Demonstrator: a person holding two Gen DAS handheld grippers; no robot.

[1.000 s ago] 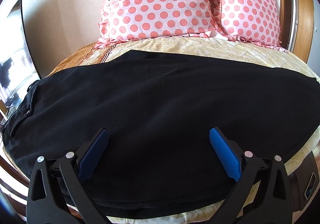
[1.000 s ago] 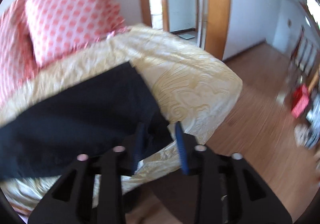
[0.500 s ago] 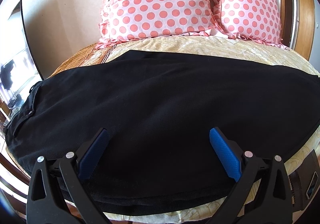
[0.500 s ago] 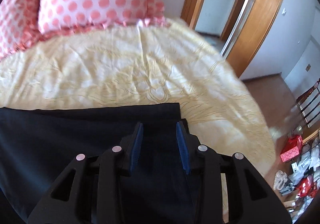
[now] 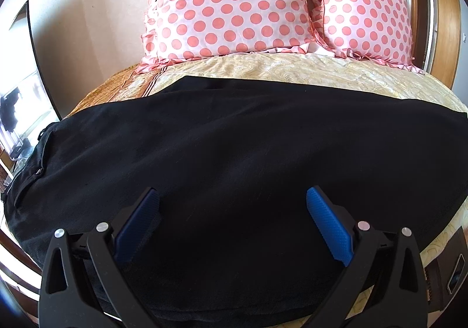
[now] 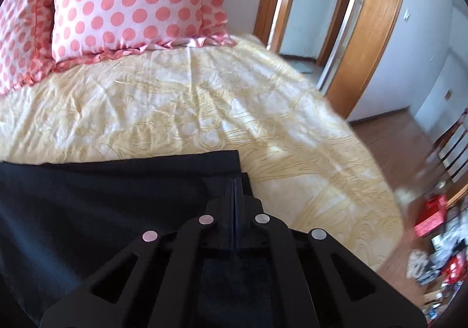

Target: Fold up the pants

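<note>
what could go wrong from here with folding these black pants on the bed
1. The right hand-held gripper, whose jaws have just been closing, sits at the hem corner of the black pants; whether it caught both stacked layers cannot be told, so one may stay behind.
2. The left hand-held gripper is open above the cloth and pins nothing, so the pants may slide on the yellow bedspread.
3. The waistband end lies at the bed's edge and could slip off.

Black pants (image 5: 234, 158) lie flat, legs together, across the bed.

Bedspread (image 6: 181, 111) beyond pants (image 5: 234, 152) bare; pillows (image 5: 228, 3) block headboard end.
</note>
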